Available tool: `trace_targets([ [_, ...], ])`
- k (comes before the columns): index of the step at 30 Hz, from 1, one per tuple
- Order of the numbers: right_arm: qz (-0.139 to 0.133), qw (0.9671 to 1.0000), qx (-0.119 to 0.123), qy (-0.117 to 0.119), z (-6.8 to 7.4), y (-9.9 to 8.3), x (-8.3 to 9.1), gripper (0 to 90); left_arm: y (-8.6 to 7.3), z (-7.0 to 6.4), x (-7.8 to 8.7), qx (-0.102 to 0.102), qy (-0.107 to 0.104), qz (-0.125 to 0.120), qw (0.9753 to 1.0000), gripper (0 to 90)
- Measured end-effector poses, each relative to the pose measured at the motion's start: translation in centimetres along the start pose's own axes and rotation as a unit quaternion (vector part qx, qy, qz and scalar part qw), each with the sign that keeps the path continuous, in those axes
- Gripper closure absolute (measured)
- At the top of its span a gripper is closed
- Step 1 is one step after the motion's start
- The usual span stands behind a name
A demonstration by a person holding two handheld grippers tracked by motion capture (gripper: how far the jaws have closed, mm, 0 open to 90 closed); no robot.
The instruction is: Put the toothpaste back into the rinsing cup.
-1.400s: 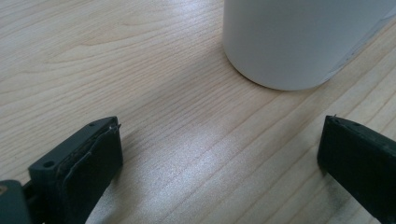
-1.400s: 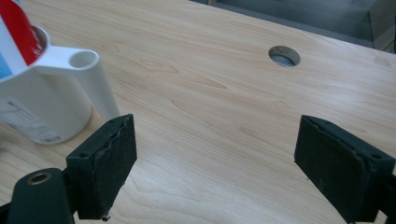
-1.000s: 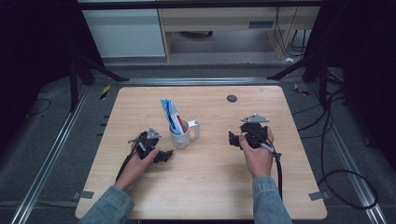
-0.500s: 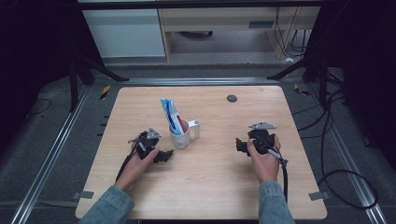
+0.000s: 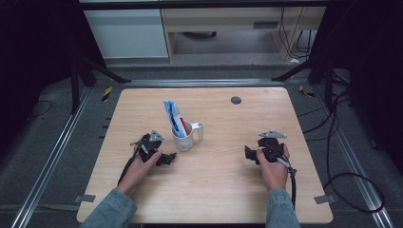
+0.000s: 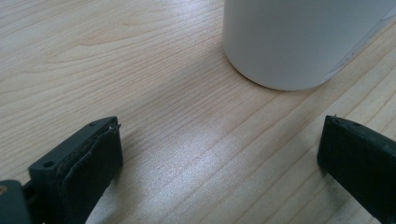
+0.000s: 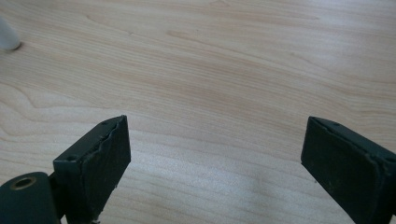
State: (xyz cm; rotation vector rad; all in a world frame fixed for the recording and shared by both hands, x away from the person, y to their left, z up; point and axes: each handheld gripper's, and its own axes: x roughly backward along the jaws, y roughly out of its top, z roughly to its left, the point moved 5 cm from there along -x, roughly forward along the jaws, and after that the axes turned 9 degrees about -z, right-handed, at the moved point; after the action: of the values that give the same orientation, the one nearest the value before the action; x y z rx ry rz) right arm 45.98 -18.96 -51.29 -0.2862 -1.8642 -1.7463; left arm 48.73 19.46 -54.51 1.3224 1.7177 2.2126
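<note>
Nearest the front edge of the worktop [image 5: 209, 199], two sleeved forearms come in, each hand wrapped round its tool. The left gripper [image 5: 167, 158] sits left of centre, its jaws spread wide and holding nothing; its own view has bare wood between them and the white mug [image 6: 299, 42] standing just beyond, close but not touching. Over toward the right edge, the right gripper [image 5: 248, 153] is also wide open and empty, with plain wood grain in front of it and a sliver of something white at the far left of its view, too little to identify.

A bit further in, near the middle of the worktop, the mug [image 5: 183, 137] stands upright with a blue and white tube [image 5: 172, 116] leaning out of it toward the far left corner, red showing low down. Touching or just beside the mug on its right stands a small white upright piece [image 5: 200, 131]; I can't tell what it is. Further back, a dark round spot [image 5: 235, 99] sits near the far edge.

My read: this is the approach, with the left gripper lined up on the mug. The next move would need a short push forward so the open jaws straddle the mug wall, then a steady squeeze without tipping the tube.
</note>
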Motion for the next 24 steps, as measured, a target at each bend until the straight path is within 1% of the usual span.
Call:
trace_targets([
  [6, 0.005, 1.0, -0.004, 0.002, -0.1, -1.0, -0.4, 8.4, 0.0, 0.0, 0.0, 0.0, 0.0, 0.0, 1.0, 0.0],
  [12, 0.008, 0.9999, -0.009, 0.001, -0.1, -1.5, -0.6, 8.4, 0.0, 0.0, 0.0, 0.0, 0.0, 0.0, 1.0, 0.0],
  [18, 0.009, 0.9999, -0.01, 0.001, -0.1, -1.8, -1.0, 8.3, 0.0, 0.0, 0.0, 0.0, 0.0, 0.0, 1.0, 0.0],
  [24, 0.011, 0.9998, -0.016, 0.0, 0.0, -2.1, -1.4, 8.0, 0.0, 0.0, 0.0, 0.0, 0.0, 0.0, 1.0, 0.0],
])
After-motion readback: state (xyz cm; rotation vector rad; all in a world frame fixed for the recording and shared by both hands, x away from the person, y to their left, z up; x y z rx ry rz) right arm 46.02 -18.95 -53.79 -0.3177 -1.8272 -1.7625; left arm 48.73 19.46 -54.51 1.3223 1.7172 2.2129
